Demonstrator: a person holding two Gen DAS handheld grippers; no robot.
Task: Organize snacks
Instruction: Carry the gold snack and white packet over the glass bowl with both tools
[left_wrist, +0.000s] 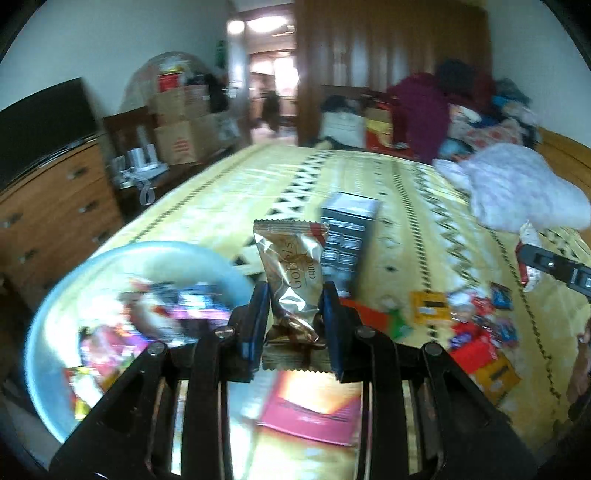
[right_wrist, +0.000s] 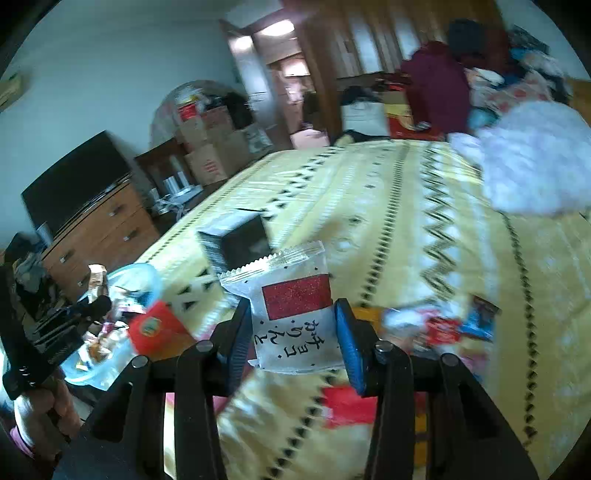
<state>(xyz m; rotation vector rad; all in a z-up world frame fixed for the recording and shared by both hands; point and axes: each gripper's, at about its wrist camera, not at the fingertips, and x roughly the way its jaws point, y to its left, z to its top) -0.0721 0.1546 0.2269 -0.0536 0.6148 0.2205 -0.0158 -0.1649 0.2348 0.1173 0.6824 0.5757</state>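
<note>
left wrist view: a pale blue bowl (left_wrist: 55, 306) is seen to the left of the left gripper (left_wrist: 295, 314), with blurred wrapped snacks (left_wrist: 122, 332) piled inside it. the left gripper is clamped on a gold foil chocolate packet (left_wrist: 291, 273), pinched between the blue pads (left_wrist: 258, 321), with the packet standing upright and its top edge above the fingertips. a dark box (left_wrist: 347, 236) stands just ahead and slightly right of the packet on the yellow patterned bedspread (left_wrist: 406, 192). a pink flat pack (left_wrist: 314, 410) lies under the gripper, blurred. loose snacks (left_wrist: 476, 321) are scattered to the right of the gripper. the other tool (left_wrist: 554, 267) is seen at the far right edge.

right wrist view: at far left the left gripper (right_wrist: 98, 295) is seen with the gold packet (right_wrist: 96, 278), just beside the blue bowl (right_wrist: 140, 277). a red packet (right_wrist: 155, 328) lies left of the right gripper (right_wrist: 291, 332). the right gripper is closed on a white snack packet (right_wrist: 291, 314) with a red glitter square and black lettering, held upright between the pads (right_wrist: 349, 343). the dark box (right_wrist: 236, 243) sits ahead and left of it. a red wrapper (right_wrist: 347, 406) lies below the gripper, and more loose snacks (right_wrist: 443, 325) lie to its right on the bedspread (right_wrist: 406, 221).
</note>
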